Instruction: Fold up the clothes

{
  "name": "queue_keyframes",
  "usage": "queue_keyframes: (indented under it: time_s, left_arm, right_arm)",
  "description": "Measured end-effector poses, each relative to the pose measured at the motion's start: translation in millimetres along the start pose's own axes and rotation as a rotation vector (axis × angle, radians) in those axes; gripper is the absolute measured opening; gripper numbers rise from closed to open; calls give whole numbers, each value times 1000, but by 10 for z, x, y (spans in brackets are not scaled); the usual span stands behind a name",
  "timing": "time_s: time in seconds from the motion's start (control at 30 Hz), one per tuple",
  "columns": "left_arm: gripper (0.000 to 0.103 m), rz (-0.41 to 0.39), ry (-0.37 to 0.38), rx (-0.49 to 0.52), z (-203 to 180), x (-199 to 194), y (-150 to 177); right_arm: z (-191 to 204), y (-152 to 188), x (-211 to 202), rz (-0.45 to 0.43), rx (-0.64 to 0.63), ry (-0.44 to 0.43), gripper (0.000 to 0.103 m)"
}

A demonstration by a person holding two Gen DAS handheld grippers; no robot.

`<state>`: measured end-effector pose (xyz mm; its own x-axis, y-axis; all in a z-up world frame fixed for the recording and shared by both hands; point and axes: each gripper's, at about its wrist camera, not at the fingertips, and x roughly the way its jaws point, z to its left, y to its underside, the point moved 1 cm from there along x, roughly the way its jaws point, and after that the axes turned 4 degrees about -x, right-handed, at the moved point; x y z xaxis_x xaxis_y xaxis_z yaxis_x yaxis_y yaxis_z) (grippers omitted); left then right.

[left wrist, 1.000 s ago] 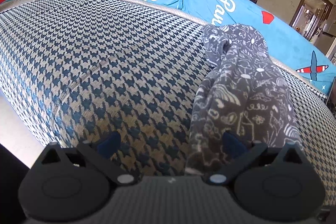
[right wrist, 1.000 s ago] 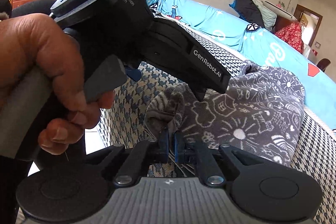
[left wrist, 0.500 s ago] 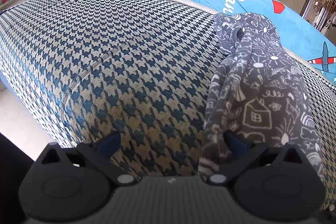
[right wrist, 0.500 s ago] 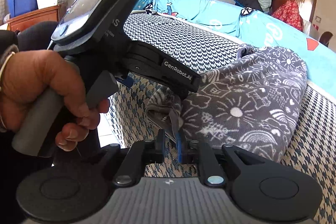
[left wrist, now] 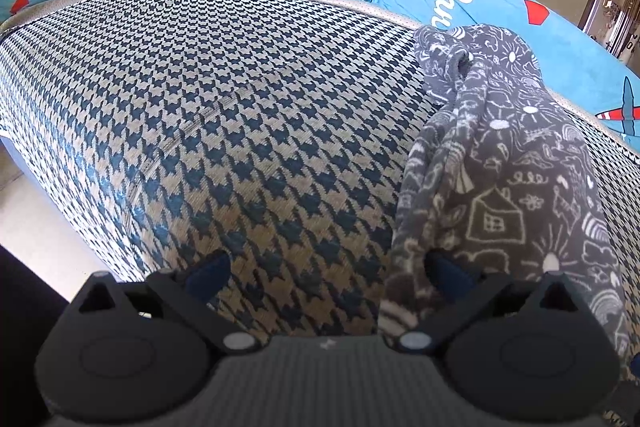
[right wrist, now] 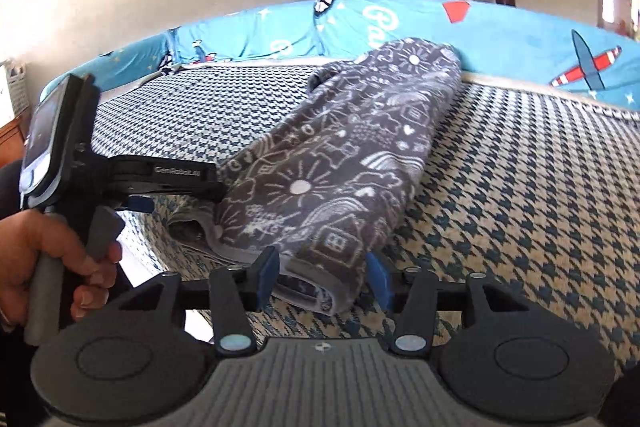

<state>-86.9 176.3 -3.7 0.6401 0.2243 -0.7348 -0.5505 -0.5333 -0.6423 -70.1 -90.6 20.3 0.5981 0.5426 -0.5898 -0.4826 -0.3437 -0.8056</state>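
On the bed: grey printed garment (right wrist: 344, 163) lies folded on houndstooth cover (left wrist: 224, 99).
Right hand-held gripper (right wrist: 322, 277): jaws just opening, garment's near end between them, released.
Left hand-held gripper (left wrist: 326, 267): spread wide, right finger under garment's edge, clamping nothing.

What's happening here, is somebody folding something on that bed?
Yes. A person with a gripper in each hand is folding a grey patterned garment, which lies as a long folded bundle on the houndstooth bed cover. The right gripper has just been opening; the garment's near end sits between its pads, apparently no longer pinched. The left gripper is open wide at the bundle's left edge, one finger against the cloth.
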Motion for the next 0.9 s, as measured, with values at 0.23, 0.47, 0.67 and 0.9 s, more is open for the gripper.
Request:
queue_keyframes:
  time_s: [0.23,0.47,0.67,0.9]
  left_arm:
    - [103,-6,-10,2,-1,-1,6]
    - [103,-9,-17,7,-15,3,16]
    - [103,-2,-3,-11,16,4,18]
    - [103,-42,18,-45,39,-76,5]
  right_arm:
    - [-384,77,71,22,354,-148,52]
    - [-535,115,162,23,489,-148,56]
    - [-387,162,335,62,455,-150,43]
    - [-313,141,227,23,367,-160,20]
